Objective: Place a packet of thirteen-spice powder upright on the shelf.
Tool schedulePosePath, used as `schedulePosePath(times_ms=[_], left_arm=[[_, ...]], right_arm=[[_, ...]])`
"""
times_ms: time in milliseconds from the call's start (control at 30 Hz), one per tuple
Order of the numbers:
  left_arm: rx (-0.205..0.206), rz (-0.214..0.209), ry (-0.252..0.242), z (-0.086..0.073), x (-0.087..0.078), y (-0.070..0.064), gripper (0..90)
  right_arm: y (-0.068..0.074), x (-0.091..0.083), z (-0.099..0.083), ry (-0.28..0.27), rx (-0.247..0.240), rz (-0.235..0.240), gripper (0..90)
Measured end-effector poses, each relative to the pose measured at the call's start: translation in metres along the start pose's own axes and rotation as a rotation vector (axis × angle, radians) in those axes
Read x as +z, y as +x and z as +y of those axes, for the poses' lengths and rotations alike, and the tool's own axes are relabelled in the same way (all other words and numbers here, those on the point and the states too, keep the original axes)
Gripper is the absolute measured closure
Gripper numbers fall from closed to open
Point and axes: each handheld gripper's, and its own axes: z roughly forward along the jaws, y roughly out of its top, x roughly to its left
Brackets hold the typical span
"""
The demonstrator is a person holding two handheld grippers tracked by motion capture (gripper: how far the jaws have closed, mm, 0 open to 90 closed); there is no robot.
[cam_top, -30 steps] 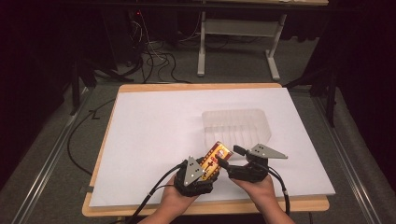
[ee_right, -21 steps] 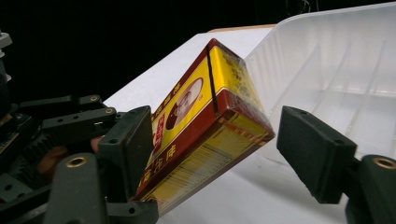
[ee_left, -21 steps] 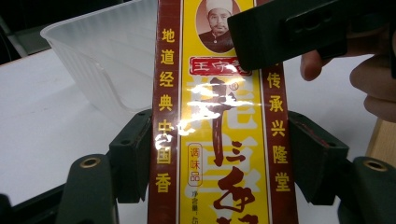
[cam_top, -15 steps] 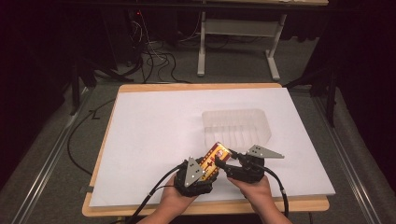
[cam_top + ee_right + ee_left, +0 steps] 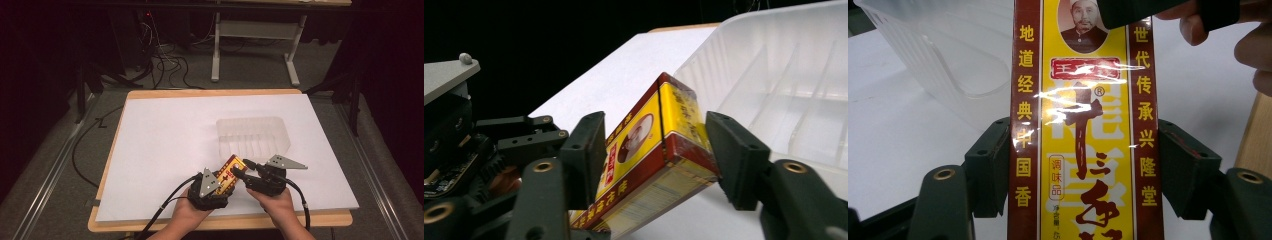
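Yellow-and-red carton of seasoning, printed with Chinese characters, sits low in the centre of the high view, held up off the white sheet between my two grippers. My left gripper is at the carton's lower end; in the left gripper view its two black jaws press against both long sides of the carton, clamped on it. My right gripper comes in from the right; in the right gripper view its jaws stand on either side of the carton's upper corner, the right jaw touching the edge, the left one close against the printed face, though I cannot tell whether it squeezes. Just beyond, upper right of the carton, lies the clear ribbed plastic tray, empty, resting on the sheet. A wooden table edge runs along the bottom.
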Motion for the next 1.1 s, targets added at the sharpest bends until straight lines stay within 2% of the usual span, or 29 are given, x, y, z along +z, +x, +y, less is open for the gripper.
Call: schedulePosePath(times_ms=[200, 333, 367, 400, 567, 600, 633, 667, 733, 933, 1100], left_arm=[[0.008, 0.003, -0.049, 0.003, -0.005, -0.001, 32.8], [0.011, 0.014, -0.043, 0.003, -0.005, -0.001, 32.7], [0.008, 0.011, -0.045, 0.003, -0.005, -0.001, 32.7], [0.011, 0.014, -0.045, 0.002, -0.006, -0.001, 32.7], [0.020, 0.019, -0.040, 0.001, -0.004, -0.003, 32.6], [0.019, 0.013, -0.041, 0.001, -0.004, -0.003, 32.6], [0.019, 0.013, -0.041, 0.001, -0.004, -0.003, 32.6], [0.015, 0.009, -0.038, 0.001, -0.003, -0.002, 32.6], [0.020, 0.009, -0.030, 0.001, -0.002, -0.003, 32.5], [0.028, 0.015, -0.016, -0.001, 0.001, -0.003, 31.4], [0.015, 0.008, 0.006, -0.001, 0.001, 0.000, 25.1]], right_arm=[[-0.002, 0.004, -0.001, 0.017, 0.039, 0.048, 35.1], [-0.001, 0.004, 0.000, -0.010, 0.047, 0.061, 40.2], [-0.001, 0.004, 0.001, -0.011, 0.054, 0.060, 45.4], [-0.001, 0.003, 0.001, -0.010, 0.060, 0.058, 46.9], [-0.010, 0.003, -0.002, 0.002, 0.126, 0.100, 51.6], [-0.010, 0.001, -0.003, -0.001, 0.132, 0.094, 56.7], [-0.010, 0.001, -0.003, -0.001, 0.132, 0.094, 56.7], [-0.012, 0.000, -0.003, -0.013, 0.140, 0.115, 61.1], [-0.011, -0.001, -0.002, -0.023, 0.138, 0.129, 63.1], [-0.003, -0.002, -0.001, -0.031, 0.084, 0.121, 66.2], [0.002, -0.006, 0.003, -0.055, 0.032, 0.083, 67.9]])
